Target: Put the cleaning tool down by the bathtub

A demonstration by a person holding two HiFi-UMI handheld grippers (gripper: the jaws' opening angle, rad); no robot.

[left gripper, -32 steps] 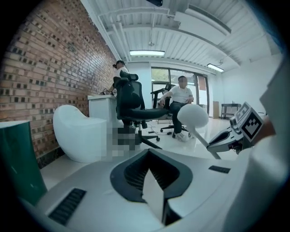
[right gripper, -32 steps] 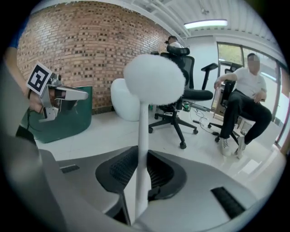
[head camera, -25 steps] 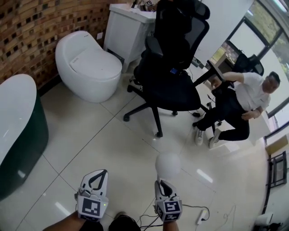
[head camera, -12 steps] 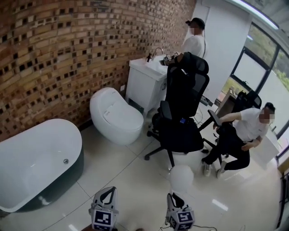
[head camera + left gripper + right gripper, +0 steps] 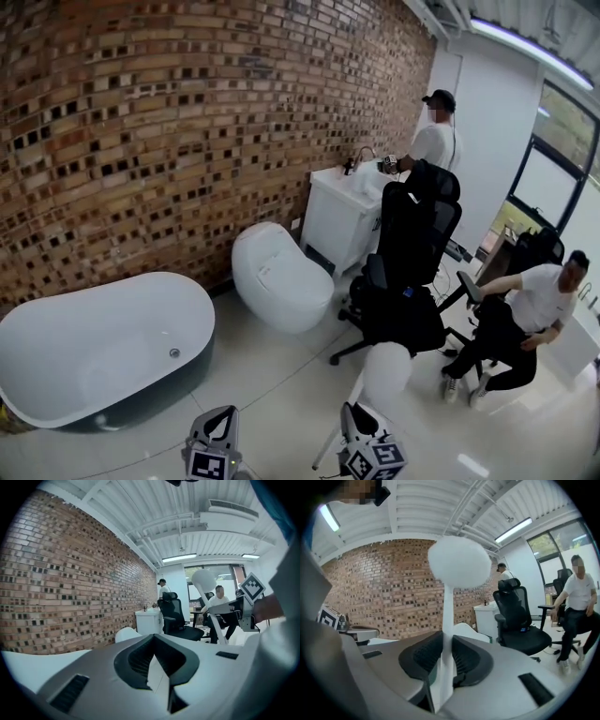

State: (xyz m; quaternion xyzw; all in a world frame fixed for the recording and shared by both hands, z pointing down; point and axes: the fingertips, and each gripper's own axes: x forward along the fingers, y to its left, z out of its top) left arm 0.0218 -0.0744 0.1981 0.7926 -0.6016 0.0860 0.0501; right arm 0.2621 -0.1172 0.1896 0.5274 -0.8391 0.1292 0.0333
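Right gripper (image 5: 353,412) is clamped on the white handle of the cleaning tool (image 5: 386,368). In the right gripper view the pads press the stick from both sides, and the round fluffy head stands up above the jaws. Left gripper (image 5: 223,417) carries nothing. Its jaws look pressed together at the tips, though the wide lens makes that hard to swear to.

We take the bathtub (image 5: 159,394) as landmark: white inside, dark outer wall, set against the brick wall (image 5: 187,141).
- The tool is held in the air, well apart from the bathtub, off its right end in the head view and nearer to us.
- The toilet (image 5: 281,277) sits just past the bathtub's right end.
- The office chair (image 5: 408,272) is further out from that end, with a seated person (image 5: 525,319) beyond it.
- Bare floor (image 5: 262,394) runs along the bathtub's near side.

We judge the step as carry and approach, with the set-down not yet done. To do it well:
- Bring the tool across to the tiles just beside the bathtub's outer wall, not into the basin and not over by the toilet.
- Lower it with a firm grip until its lower end meets the floor.
- Lean it on the bathtub's wall or lay it flat so it can't tip or roll, and only then part the jaws.
- Hold the left gripper out of the way.
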